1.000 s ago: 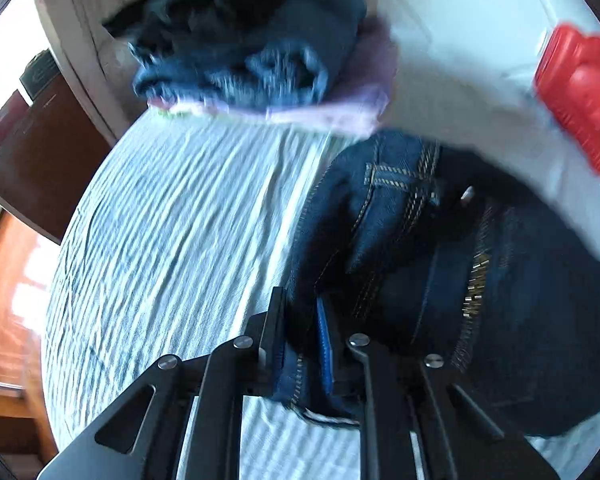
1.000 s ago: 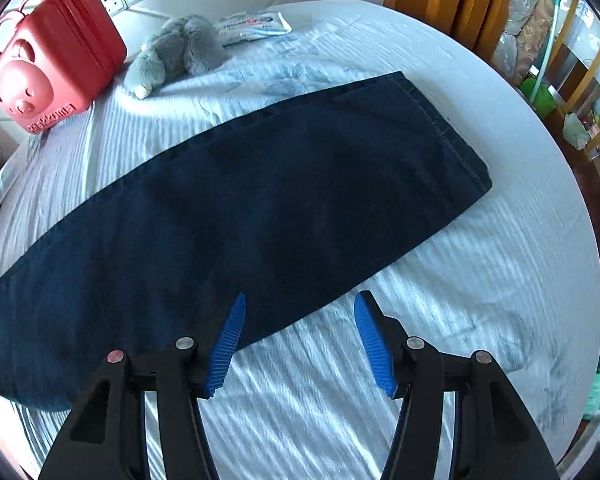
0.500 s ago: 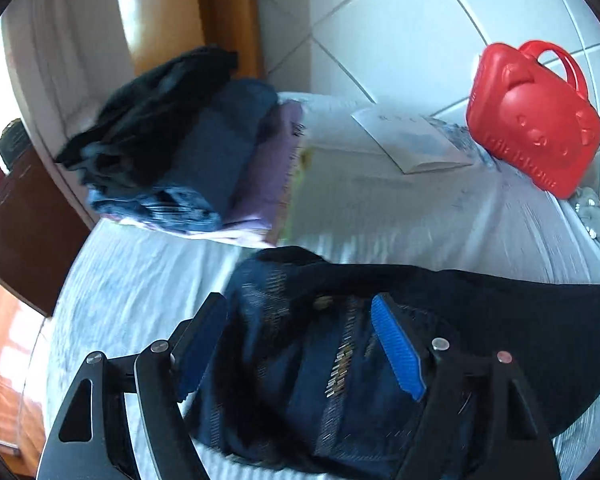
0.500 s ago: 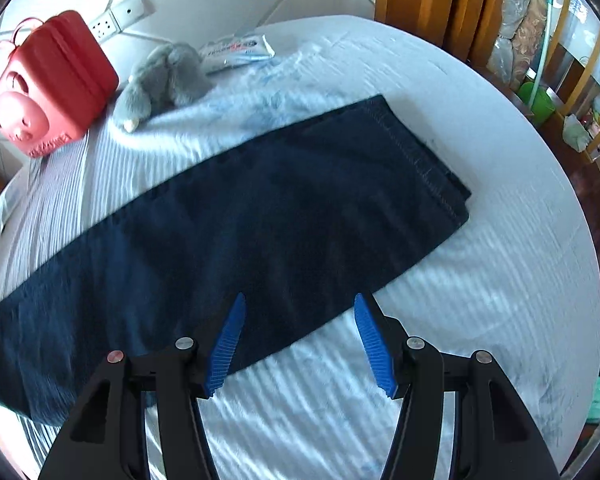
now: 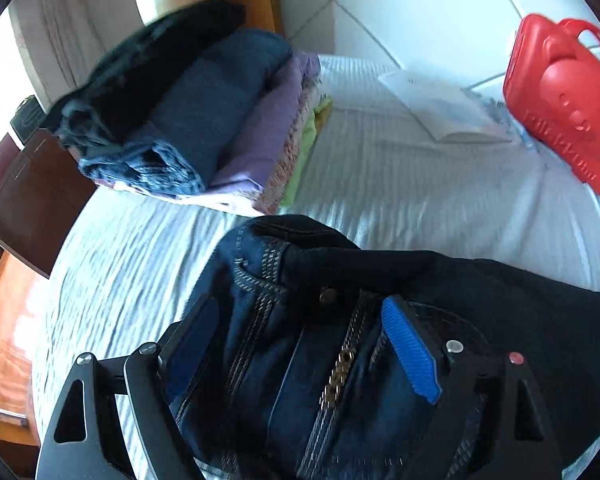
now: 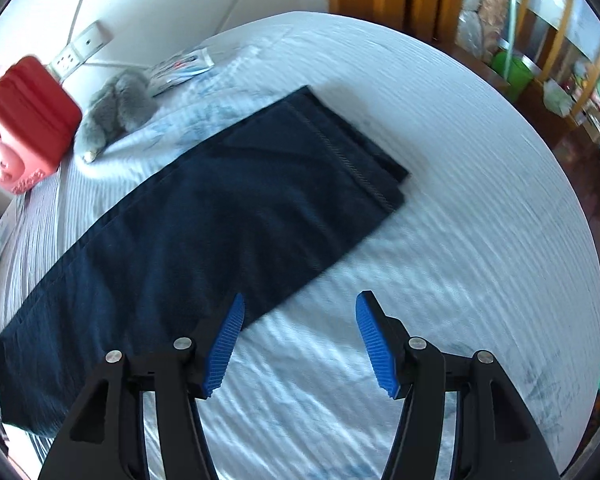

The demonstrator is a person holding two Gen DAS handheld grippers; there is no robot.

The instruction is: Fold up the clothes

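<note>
- While lying lengthwise across the bed (image 6: 480,208), jeans (image 6: 204,216) sit legs together, waist end bunched under the left gripper (image 5: 300,344), hem end toward the far edge.
- Left gripper: jaws opening wide, waistband between them but not pinched.
- Right gripper (image 6: 300,340): opening slightly, empty, above bare sheet just beside the leg.
- Likely step: set for the crosswise fold; next calls for gripping the hem.
- Beyond: stack (image 5: 204,120), red case (image 5: 560,100).

One pair of jeans (image 6: 204,216), one clothes stack (image 5: 196,120), one red case (image 5: 560,104), one plush toy (image 6: 116,112).
</note>
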